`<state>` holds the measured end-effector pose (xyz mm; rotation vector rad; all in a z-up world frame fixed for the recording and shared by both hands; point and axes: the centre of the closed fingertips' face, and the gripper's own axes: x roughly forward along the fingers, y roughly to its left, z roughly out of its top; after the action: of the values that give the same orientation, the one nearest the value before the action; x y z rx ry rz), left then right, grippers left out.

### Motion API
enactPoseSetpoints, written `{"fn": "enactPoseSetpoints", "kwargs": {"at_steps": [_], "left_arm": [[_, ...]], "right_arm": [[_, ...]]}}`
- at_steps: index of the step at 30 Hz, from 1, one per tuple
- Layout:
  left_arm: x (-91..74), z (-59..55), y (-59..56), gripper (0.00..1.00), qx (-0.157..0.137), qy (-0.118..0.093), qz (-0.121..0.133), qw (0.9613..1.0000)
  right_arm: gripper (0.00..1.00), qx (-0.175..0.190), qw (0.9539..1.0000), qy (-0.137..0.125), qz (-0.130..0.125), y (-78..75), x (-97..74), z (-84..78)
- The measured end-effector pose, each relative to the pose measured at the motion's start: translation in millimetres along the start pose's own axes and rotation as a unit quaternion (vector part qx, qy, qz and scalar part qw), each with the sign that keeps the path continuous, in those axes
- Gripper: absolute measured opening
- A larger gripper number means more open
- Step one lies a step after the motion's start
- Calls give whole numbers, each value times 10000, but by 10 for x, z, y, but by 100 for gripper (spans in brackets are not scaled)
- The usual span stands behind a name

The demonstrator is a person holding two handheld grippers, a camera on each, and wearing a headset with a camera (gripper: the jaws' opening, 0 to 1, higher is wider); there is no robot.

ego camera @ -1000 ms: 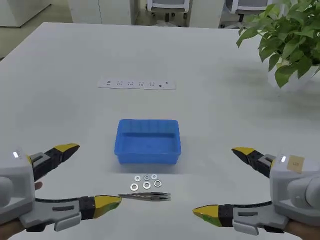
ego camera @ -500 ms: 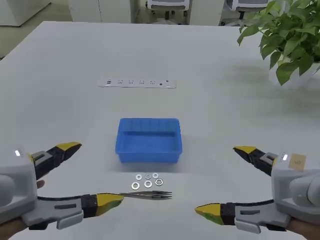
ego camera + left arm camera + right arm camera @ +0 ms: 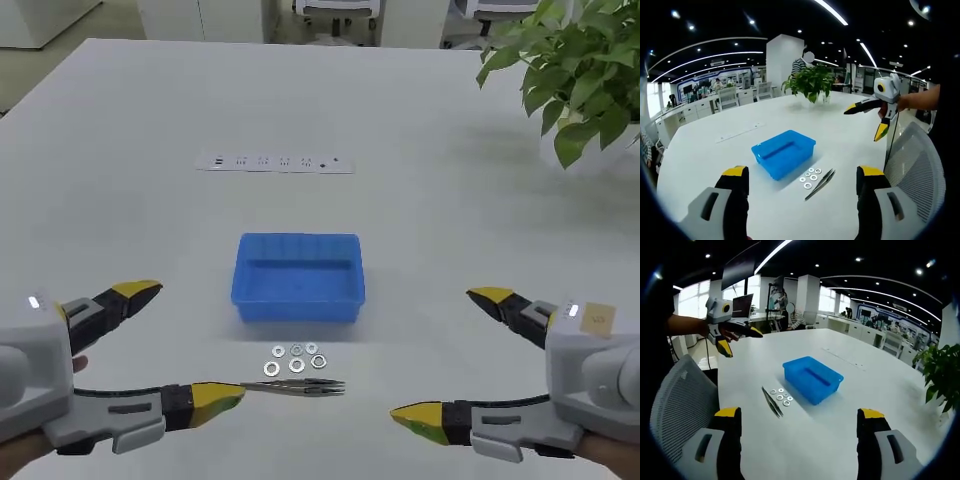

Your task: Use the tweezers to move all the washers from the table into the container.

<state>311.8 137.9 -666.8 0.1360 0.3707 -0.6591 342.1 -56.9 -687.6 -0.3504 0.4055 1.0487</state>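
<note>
Left claw (image 3: pixel 192 340): spread wide, empty; near left
Progress: nothing moved yet; tweezers (image 3: pixel 295 388) lie untouched on the bench (image 3: pixel 420 200); washers (image 3: pixel 295 360) clustered just beyond them; blue container (image 3: pixel 297 280) just farther, apparently empty
Right claw (image 3: pixel 437 355): spread wide, empty; near right
Surface: pale, plain; power strip (image 3: pixel 275 165) far; plant (image 3: pixel 575 70) far right
Room: open office; chairs (image 3: pixel 335 12) beyond

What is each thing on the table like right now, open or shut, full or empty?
left gripper: open, holding nothing.
right gripper: open, holding nothing.
tweezers: lying flat on the table, not picked up.
washers: loose on the table, next to the tweezers.
container: upright, empty.
power strip: nothing plugged in.
</note>
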Motion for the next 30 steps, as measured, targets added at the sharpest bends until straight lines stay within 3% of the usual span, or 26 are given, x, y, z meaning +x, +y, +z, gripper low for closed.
{"fn": "enactPoseSetpoints", "kwargs": {"at_steps": [30], "left_arm": [[25,20,9,94,83,22,-65,9999]], "right_arm": [[95,-45,10000,-23,23,-32,-13,27]]}}
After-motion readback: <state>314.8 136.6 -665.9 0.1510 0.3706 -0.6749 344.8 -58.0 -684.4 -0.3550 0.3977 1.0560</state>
